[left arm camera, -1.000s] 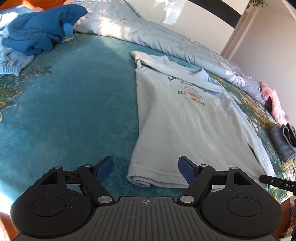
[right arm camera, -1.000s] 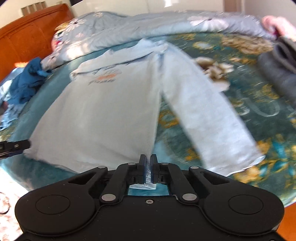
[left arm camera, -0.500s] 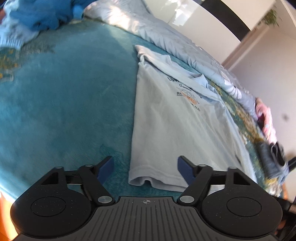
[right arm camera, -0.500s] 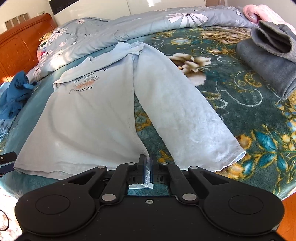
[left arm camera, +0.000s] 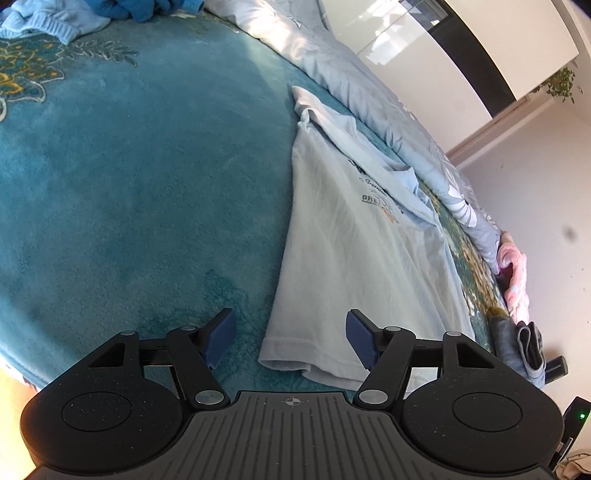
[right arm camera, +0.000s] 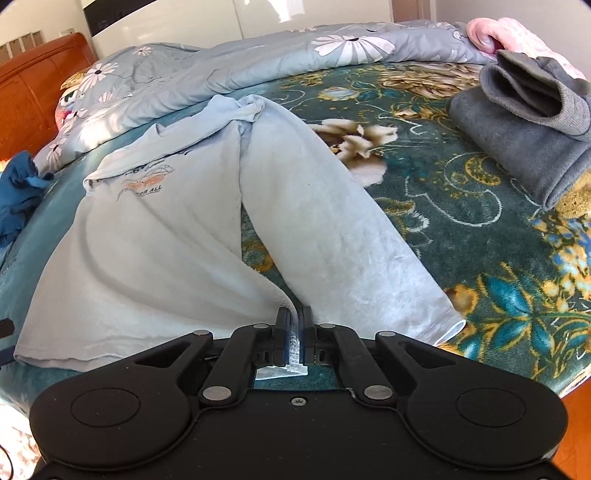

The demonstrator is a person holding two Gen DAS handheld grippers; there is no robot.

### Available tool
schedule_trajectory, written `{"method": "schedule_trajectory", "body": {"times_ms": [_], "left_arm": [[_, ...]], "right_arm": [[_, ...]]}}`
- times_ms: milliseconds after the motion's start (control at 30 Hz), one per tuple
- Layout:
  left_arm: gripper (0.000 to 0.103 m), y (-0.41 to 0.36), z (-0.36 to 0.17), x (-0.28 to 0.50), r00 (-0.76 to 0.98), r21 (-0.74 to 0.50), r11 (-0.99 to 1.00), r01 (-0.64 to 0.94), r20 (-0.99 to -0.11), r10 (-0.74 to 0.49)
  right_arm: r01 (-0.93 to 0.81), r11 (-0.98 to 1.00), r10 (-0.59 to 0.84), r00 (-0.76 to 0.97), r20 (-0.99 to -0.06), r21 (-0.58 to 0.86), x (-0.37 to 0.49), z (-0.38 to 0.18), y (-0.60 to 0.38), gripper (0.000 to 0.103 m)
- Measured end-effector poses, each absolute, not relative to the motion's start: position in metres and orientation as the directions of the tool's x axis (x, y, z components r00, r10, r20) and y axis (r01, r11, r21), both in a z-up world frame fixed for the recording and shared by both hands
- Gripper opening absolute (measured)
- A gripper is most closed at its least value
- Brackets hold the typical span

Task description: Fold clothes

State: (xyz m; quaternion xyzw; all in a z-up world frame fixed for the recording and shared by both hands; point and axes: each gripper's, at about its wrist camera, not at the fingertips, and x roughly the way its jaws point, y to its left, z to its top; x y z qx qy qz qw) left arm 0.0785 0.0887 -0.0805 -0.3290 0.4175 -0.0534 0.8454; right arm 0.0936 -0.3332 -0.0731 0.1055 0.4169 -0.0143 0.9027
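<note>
A pale blue long-sleeved shirt (right arm camera: pixel 155 236) with a small chest print lies flat on the teal blanket, one sleeve (right arm camera: pixel 332 236) stretched toward the bed's front edge. My right gripper (right arm camera: pixel 294 325) is shut on the shirt's bottom hem at its right corner, a strip of cloth pinched between the pads. In the left wrist view the same shirt (left arm camera: pixel 351 258) runs away from me. My left gripper (left arm camera: pixel 290 336) hovers over the hem's left corner; its jaws are closing, with the corner between them and the pads clear of the cloth.
A grey folded garment (right arm camera: pixel 524 129) and a pink one (right arm camera: pixel 517 33) lie at the right. Dark blue clothes (right arm camera: pixel 18 192) are heaped at the far left. A grey flowered duvet (right arm camera: pixel 258 62) runs along the back, by a wooden headboard (right arm camera: pixel 33 81).
The left gripper rolled, tilting the view, and its jaws narrowed over the hem corner. The right gripper shifted slightly, still clamped on the hem; its blurred view is sharp now.
</note>
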Motion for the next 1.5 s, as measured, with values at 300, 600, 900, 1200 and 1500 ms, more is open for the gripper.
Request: {"method": "schedule_trajectory", "body": {"times_ms": [300,600,900,1200,1500], "left_arm": [[0.003,0.087,-0.075,0.069,0.699,-0.564,0.805,-0.182,-0.650,-0.298],[0.002,0.102,-0.054,0.052,0.737,-0.458,0.868,-0.192,-0.651,-0.180],[0.002,0.101,-0.077,0.050,0.684,-0.399,0.891,-0.217,-0.714,-0.153],[0.046,0.104,-0.042,0.039,0.755,-0.281,0.944,-0.170,-0.653,-0.059],[0.082,0.108,-0.019,0.036,0.827,-0.248,0.952,-0.179,-0.562,0.009]], "right_arm": [[0.113,0.974,0.075,0.653,-0.754,0.195,0.092,-0.069,-0.333,0.002],[-0.033,0.983,0.159,0.632,-0.758,0.179,0.075,-0.052,-0.308,0.002],[-0.018,0.983,0.160,0.591,-0.791,0.185,0.078,-0.069,-0.306,0.005],[0.101,0.980,0.051,0.703,-0.709,0.170,0.059,-0.044,-0.346,0.040],[0.366,0.909,-0.096,0.647,-0.756,0.197,0.049,-0.076,-0.406,0.044]]}}
